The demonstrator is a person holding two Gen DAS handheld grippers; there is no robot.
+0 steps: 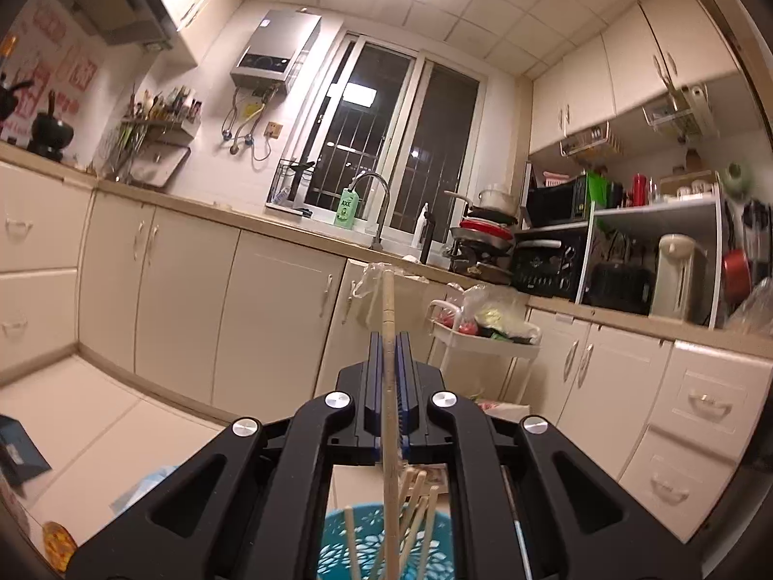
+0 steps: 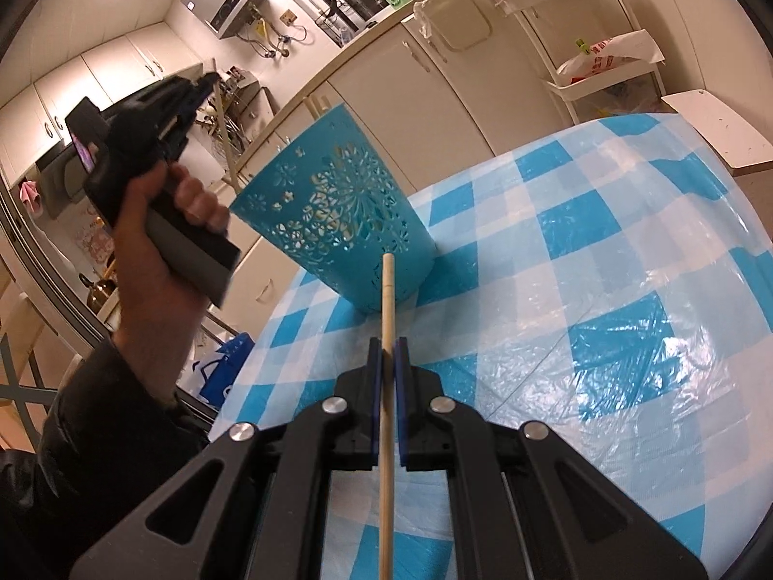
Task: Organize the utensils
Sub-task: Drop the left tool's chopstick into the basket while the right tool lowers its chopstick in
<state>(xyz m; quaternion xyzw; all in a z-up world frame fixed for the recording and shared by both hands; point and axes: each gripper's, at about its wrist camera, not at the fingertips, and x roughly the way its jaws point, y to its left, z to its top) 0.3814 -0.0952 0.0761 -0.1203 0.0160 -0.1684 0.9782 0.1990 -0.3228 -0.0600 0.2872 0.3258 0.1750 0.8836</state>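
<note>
Through the left wrist view, my left claw is clamped on a chopstick that runs up between the blue pads and pokes out past the tips toward the kitchen cabinets. Below the claw I see the teal holder with several more chopsticks standing in it at slants.

Over on the right wrist view, my right claw grips a second chopstick, its far end lying across the holder's lower wall. That holder stands on the checked table. A hand holds the left claw's handle above the holder's rim, chopstick slanting down.
</note>
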